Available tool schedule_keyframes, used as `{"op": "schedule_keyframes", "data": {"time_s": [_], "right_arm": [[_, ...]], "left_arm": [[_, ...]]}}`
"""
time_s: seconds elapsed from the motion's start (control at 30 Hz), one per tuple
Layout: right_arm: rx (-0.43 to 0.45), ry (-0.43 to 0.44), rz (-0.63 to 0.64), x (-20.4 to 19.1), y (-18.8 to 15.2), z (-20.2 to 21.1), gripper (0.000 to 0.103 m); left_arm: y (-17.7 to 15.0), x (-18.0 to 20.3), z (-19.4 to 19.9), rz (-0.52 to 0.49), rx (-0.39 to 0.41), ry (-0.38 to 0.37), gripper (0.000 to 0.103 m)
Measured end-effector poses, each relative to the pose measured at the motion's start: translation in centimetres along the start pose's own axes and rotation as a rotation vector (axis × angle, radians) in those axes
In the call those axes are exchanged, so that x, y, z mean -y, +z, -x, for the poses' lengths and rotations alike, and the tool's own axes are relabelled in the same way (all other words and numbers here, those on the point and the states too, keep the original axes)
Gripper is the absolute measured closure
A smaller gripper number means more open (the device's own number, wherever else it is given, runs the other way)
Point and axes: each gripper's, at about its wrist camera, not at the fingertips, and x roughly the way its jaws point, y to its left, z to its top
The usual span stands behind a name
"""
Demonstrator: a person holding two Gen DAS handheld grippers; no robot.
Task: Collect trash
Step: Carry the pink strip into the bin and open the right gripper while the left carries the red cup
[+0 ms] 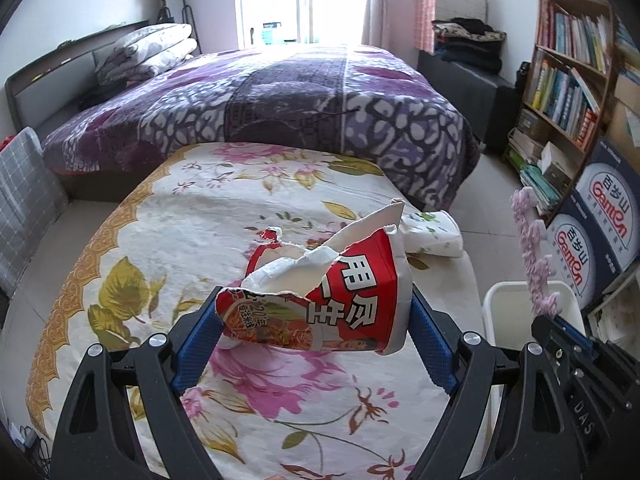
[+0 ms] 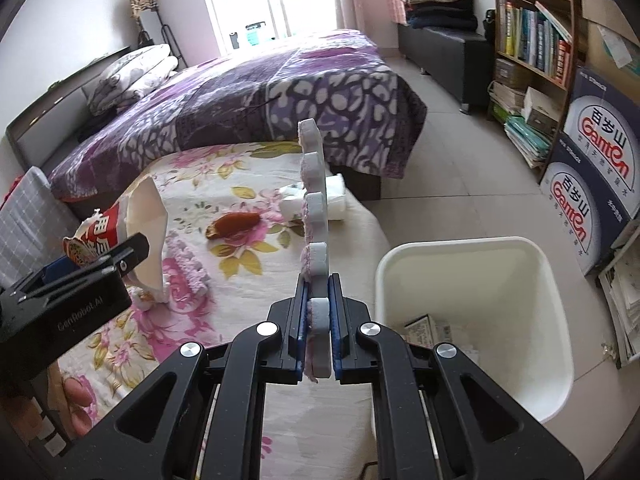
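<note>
Left gripper (image 1: 314, 320) clamps torn noodle cup (image 1: 320, 300); right gripper (image 2: 318, 336) pinches foam strip (image 2: 316, 216) upright, bin (image 2: 472, 264) just right, ready for drop.

One noodle cup (image 1: 320, 300), two foam strips (image 2: 316, 216) (one held), one bin (image 2: 472, 312).

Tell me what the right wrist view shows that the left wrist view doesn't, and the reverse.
Only the right wrist view shows the brown scrap on the floral cloth, a second purple foam piece lying there, and paper at the bottom of the white bin. Only the left wrist view shows the printed front of the torn noodle cup between the left gripper pads. Both show the bin, cup, bed, and the purple foam strip in the right gripper.
</note>
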Motion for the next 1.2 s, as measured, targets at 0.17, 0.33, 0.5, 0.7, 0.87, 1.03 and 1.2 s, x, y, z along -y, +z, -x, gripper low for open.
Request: {"op": "schedule_keyframes", "data": {"time_s": [0.17, 0.33, 0.5, 0.7, 0.87, 1.03, 1.2], "right_arm": [[0.002, -0.023, -0.025, 1.6, 0.1, 0.3, 0.094], [0.002, -0.047, -0.047, 3.0, 0.1, 0.6, 0.094], [-0.001, -0.074, -0.065, 4.5, 0.0, 0.8, 0.094], [-0.010, -0.128, -0.098, 7.0, 0.0, 0.9, 0.094], [-0.036, -0.186, -0.150, 9.7, -0.3, 0.6, 0.093], [-0.058, -0.255, -0.204, 12.3, -0.9, 0.8, 0.082], [-0.027, -0.317, -0.235, 14.2, -1.0, 1.7, 0.044]], "left_arm": [[-0.3, 1.3, -0.1, -0.020, -0.005, -0.013, 0.019], [-0.5, 2.6, -0.2, -0.034, -0.008, -0.029, 0.019], [-0.9, 4.3, -0.3, -0.059, -0.015, -0.047, 0.019], [-1.2, 5.9, -0.4, -0.078, -0.021, -0.068, 0.019], [-1.5, 7.4, -0.5, -0.093, -0.028, -0.090, 0.019], [-1.7, 9.2, -0.5, -0.110, -0.032, -0.116, 0.019], [-2.1, 11.2, -0.5, -0.132, -0.036, -0.142, 0.019]]}}
